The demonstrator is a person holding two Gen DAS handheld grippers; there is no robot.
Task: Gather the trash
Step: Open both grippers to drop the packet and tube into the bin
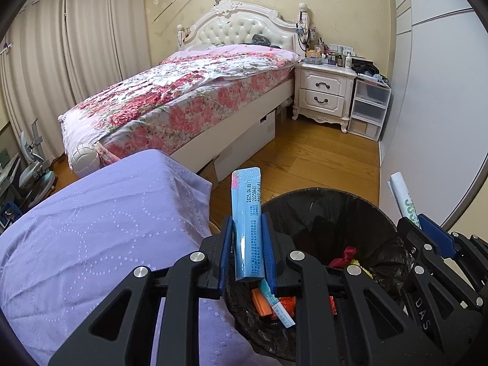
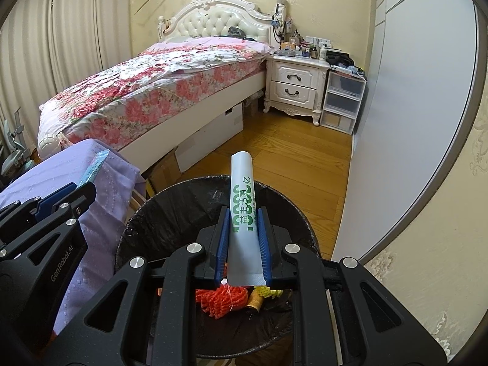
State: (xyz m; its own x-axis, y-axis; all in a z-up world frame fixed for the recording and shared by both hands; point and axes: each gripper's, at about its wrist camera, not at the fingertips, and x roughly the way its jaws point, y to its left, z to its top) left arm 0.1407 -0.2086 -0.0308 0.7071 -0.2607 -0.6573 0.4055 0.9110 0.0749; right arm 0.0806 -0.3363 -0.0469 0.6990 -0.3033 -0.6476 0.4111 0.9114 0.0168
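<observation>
Left wrist view: the black-lined trash bin (image 1: 329, 213) holds orange and red wrappers and a small blue packet. Above its near rim, the left gripper (image 1: 246, 254) pinches a blue sachet (image 1: 246, 213) upright between nearly closed fingers.

Right wrist view: the bin (image 2: 170, 201) contains red netting (image 2: 221, 300). The right gripper (image 2: 243, 245) clamps a white sachet (image 2: 242, 210) with green print, directly over the bin.

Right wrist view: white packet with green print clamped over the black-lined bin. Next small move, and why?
Probably open the right gripper and let the white packet with green print drop. It hangs directly above the black-lined trash bin, whose opening with red netting shows right below. The left gripper, holding a light blue sachet, sits nearer the bin's rim.
</observation>
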